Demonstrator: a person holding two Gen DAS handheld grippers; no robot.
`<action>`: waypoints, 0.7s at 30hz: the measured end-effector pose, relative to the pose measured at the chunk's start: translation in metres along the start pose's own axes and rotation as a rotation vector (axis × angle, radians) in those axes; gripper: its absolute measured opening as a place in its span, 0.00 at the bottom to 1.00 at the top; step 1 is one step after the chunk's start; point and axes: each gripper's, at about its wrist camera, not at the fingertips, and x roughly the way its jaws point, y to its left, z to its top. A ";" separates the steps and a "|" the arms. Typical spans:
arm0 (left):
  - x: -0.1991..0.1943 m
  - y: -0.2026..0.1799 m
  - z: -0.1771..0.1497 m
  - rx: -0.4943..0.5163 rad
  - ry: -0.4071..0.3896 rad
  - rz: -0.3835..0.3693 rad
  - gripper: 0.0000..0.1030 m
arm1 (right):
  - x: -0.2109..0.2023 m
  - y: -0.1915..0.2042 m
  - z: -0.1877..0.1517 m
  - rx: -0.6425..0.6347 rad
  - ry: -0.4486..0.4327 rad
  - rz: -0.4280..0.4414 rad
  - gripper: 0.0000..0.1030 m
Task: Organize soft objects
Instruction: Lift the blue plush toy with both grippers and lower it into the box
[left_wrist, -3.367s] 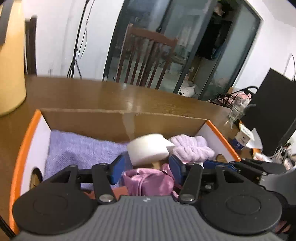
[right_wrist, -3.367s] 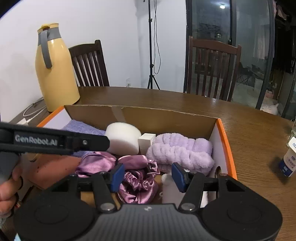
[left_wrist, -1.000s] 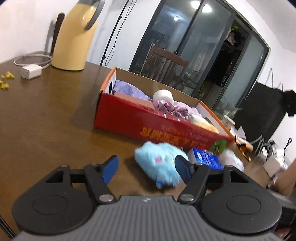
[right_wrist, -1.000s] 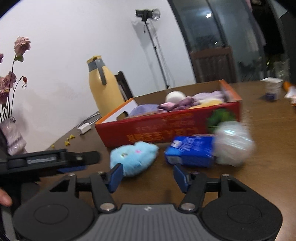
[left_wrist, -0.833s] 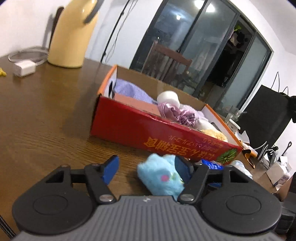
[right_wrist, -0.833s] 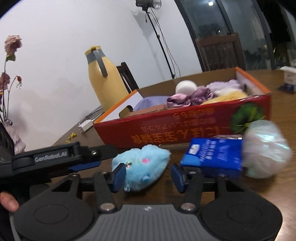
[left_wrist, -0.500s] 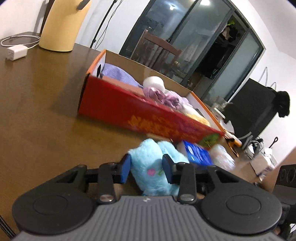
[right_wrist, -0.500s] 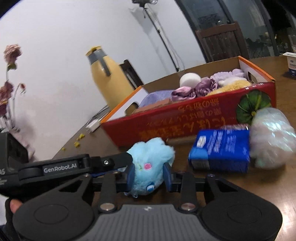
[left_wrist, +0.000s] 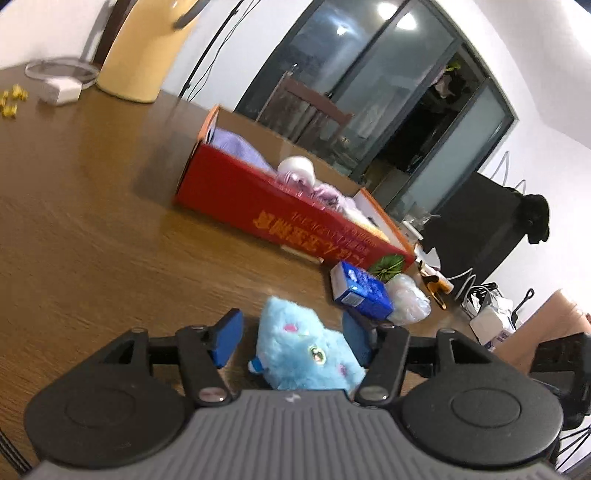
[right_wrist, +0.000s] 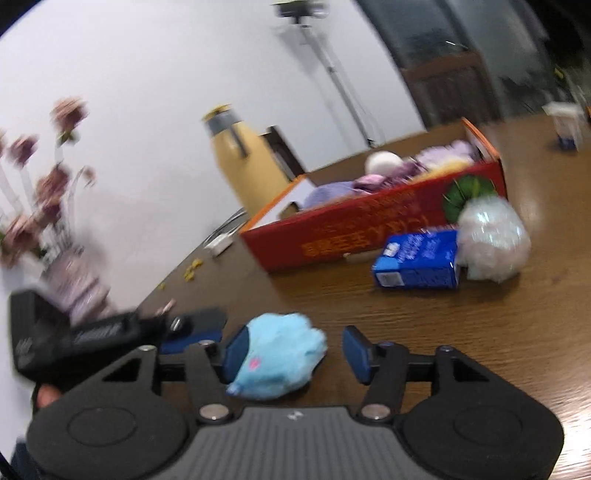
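Brown wood-grain worktop (left_wrist: 92, 236) is filling both views, a glass door and a chair sitting behind it, and we're right down at surface level. The blue plush toy (left_wrist: 306, 354) is lying on the worktop between both sets of fingers at once. The left gripper (left_wrist: 291, 338) is spread wide around it, its right finger pad touching or nearly touching the fur and a clear gap on the other side. The right gripper (right_wrist: 291, 349) is gaping open too, the plush (right_wrist: 277, 363) sitting hard against its left pad with plenty of air to the right. Nobody is gripping anything.

Beyond the toy, the red box (left_wrist: 288, 218) is sitting well apart, already stocked with a purple cloth, a white foam piece and pink satin. A blue carton (right_wrist: 417, 260) and a clear crinkly bundle (right_wrist: 491, 238) are resting together just in front of its near wall.

The danger, as I'm reading it: two tools are crowding one toy from different angles, so the fingers could knock together or shove it sideways. The plush is off-centre in both openings; a close from here might catch only fur and let it slip out on the lift. Both views are blurring, so exact contact is hard to call.
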 end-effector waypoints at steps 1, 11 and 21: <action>0.003 0.002 -0.001 -0.012 0.011 -0.022 0.58 | 0.006 -0.001 -0.002 0.021 0.006 0.006 0.56; 0.007 0.002 -0.016 -0.020 0.046 -0.047 0.32 | 0.026 0.008 -0.012 0.029 0.050 0.020 0.38; 0.052 -0.033 0.086 0.033 -0.027 -0.227 0.32 | 0.016 0.023 0.086 -0.141 -0.134 -0.058 0.37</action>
